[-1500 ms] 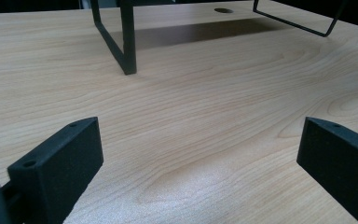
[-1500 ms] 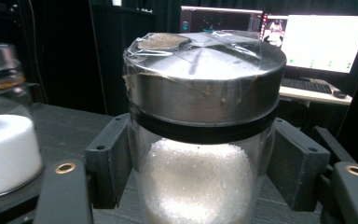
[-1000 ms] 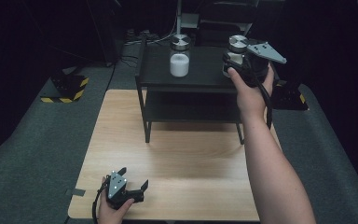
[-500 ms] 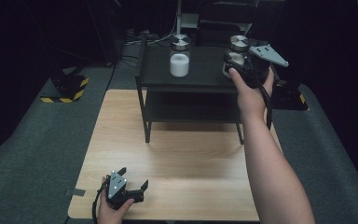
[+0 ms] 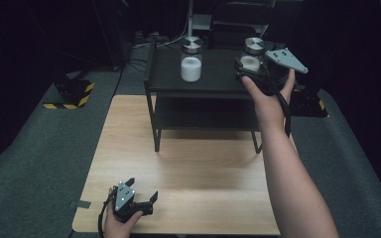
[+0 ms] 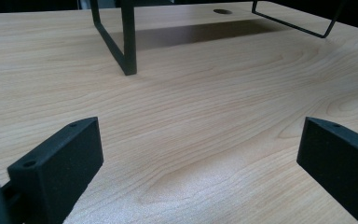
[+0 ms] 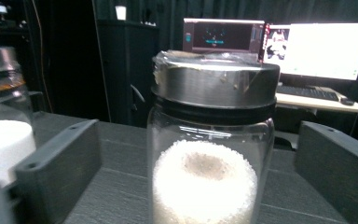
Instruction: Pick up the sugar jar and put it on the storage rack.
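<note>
So there's a light wooden table (image 5: pixel 193 163) sitting on grey carpet, and a black two-level shelf stand (image 5: pixel 213 82) is standing on its far half, legs planted on the wood. In the left gripper view one of those black legs (image 6: pixel 127 37) is sitting well ahead of the jaws on the bare tabletop.

The person's right arm (image 5: pixel 287 168) is reaching across the table up to the stand's top level, hand wrapped around the right gripper (image 5: pixel 250 62). Its jaws are spread wide with a clear jar (image 7: pixel 212 144) sitting between them, metal lid (image 7: pixel 216 81) on top and a white roll inside, and neither jaw is touching the glass from what I can see, so it's not gripping anything. That jar is resting at the right end of the top shelf.

A second jar (image 5: pixel 191 62) with the same kind of lid and a white roll is standing on the top shelf to the left, well apart from the first.

The left gripper (image 5: pixel 141 191) is resting low at the near left edge of the table, jaws also wide open, nothing between them but wood grain
</note>
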